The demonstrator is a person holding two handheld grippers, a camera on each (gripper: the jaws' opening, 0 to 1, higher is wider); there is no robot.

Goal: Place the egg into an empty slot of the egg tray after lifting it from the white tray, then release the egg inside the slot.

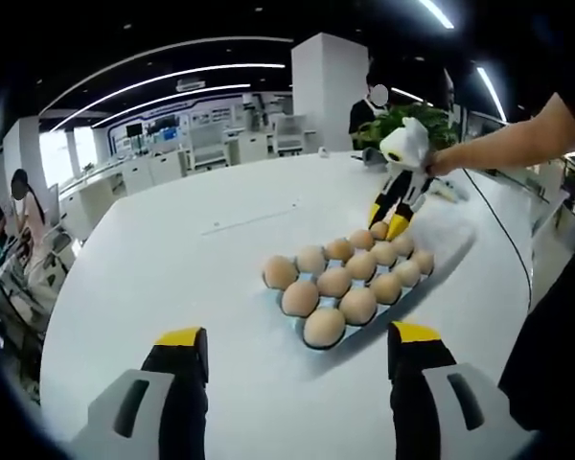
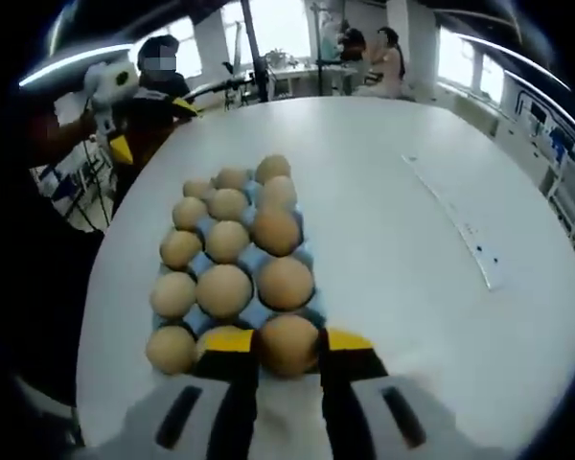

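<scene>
your right gripper (image 2: 288,343) hides the lower part of the egg (image 2: 287,343) between its jaws; eggs cover most of the egg tray (image 2: 254,311); background people too small to tell.

Egg (image 2: 288,345) (brown) between hand-held gripper (image 2: 288,341) jaws

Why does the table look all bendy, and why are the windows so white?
Left gripper view: the fisheye lens curves the table edge, and ceiling lights streak into arcs. Right gripper view: bright windows wash out, while the eggs stay fairly sharp and evenly lit.
</scene>
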